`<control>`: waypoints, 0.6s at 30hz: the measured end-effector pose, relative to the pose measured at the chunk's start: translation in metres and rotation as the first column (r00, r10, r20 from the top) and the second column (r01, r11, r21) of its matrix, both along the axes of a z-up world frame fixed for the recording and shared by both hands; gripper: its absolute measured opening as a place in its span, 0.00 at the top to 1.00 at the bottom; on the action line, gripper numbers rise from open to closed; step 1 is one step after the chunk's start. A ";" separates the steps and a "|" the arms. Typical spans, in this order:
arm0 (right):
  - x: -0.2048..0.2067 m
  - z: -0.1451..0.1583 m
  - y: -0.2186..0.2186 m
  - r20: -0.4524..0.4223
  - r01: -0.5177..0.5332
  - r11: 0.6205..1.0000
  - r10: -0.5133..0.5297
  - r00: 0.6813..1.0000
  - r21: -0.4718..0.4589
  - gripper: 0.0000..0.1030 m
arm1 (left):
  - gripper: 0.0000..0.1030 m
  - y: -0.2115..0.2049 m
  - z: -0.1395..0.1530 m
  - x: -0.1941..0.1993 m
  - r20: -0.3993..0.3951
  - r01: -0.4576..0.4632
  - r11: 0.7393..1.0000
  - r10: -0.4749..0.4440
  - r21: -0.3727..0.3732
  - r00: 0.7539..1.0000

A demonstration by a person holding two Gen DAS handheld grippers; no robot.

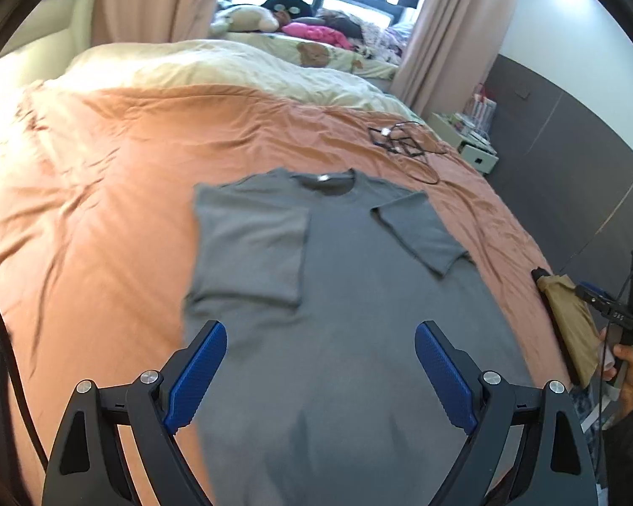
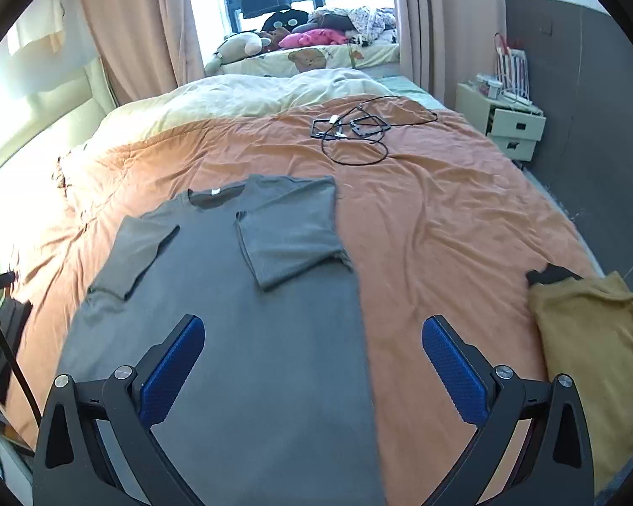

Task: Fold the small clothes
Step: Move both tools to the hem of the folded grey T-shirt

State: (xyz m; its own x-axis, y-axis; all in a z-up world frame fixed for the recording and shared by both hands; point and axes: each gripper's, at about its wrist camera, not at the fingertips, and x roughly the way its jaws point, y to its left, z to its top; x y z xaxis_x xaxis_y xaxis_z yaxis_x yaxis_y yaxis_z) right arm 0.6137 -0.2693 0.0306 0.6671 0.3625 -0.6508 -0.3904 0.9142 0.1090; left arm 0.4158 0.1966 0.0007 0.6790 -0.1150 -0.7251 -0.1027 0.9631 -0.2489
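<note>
Grey cotton T-shirt (image 1: 337, 295) lies flat on the orange-sheeted bed (image 1: 105, 189), both sleeves folded inward to square it for the lengthwise fold, while left hand-held gripper (image 1: 320, 375) and right hand-held gripper (image 2: 312, 367) hover above its hem, jaws apart, empty.

A black tangled cable (image 2: 354, 139) lies on the wrinkled orange bedsheet (image 2: 443, 219); beyond, a cream duvet (image 2: 232, 101), plush toys (image 2: 270, 38), and a pale bedside drawer unit (image 2: 510, 126).

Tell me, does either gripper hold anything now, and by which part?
Nothing is held. The left gripper and right gripper both have their jaws wide apart above the grey shirt, with no cloth between them.
</note>
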 end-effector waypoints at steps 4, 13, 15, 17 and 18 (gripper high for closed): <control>-0.032 -0.003 -0.018 0.009 0.003 1.000 -0.003 1.000 0.002 0.01 | 0.11 0.016 -0.004 -0.044 0.005 -0.057 0.998 0.056 0.028 0.998; -0.091 -0.011 -0.053 -0.014 0.017 0.999 -0.016 1.000 0.038 0.01 | 0.12 0.028 -0.028 -0.129 -0.004 -0.095 0.995 0.095 0.002 0.995; -0.103 -0.015 -0.060 -0.022 0.021 0.999 -0.020 1.000 0.033 0.01 | 0.17 0.027 -0.040 -0.144 -0.024 -0.106 0.994 0.106 -0.005 0.994; -0.114 -0.019 -0.068 -0.032 0.027 0.999 -0.026 0.999 0.035 0.02 | 0.26 0.027 -0.056 -0.162 -0.047 -0.121 0.992 0.120 -0.029 0.992; -0.118 -0.022 -0.072 -0.044 0.025 0.999 -0.023 0.999 0.046 0.07 | 0.28 0.028 -0.062 -0.169 -0.053 -0.126 0.991 0.123 -0.043 0.991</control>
State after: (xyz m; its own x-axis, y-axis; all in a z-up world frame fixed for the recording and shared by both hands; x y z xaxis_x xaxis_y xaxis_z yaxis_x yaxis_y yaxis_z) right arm 0.4958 -0.3412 0.0090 0.6477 0.3773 -0.6619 -0.3623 0.9168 0.1680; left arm 0.2469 0.2247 -0.0609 0.6530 -0.0656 -0.7545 -0.2346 0.9297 -0.2840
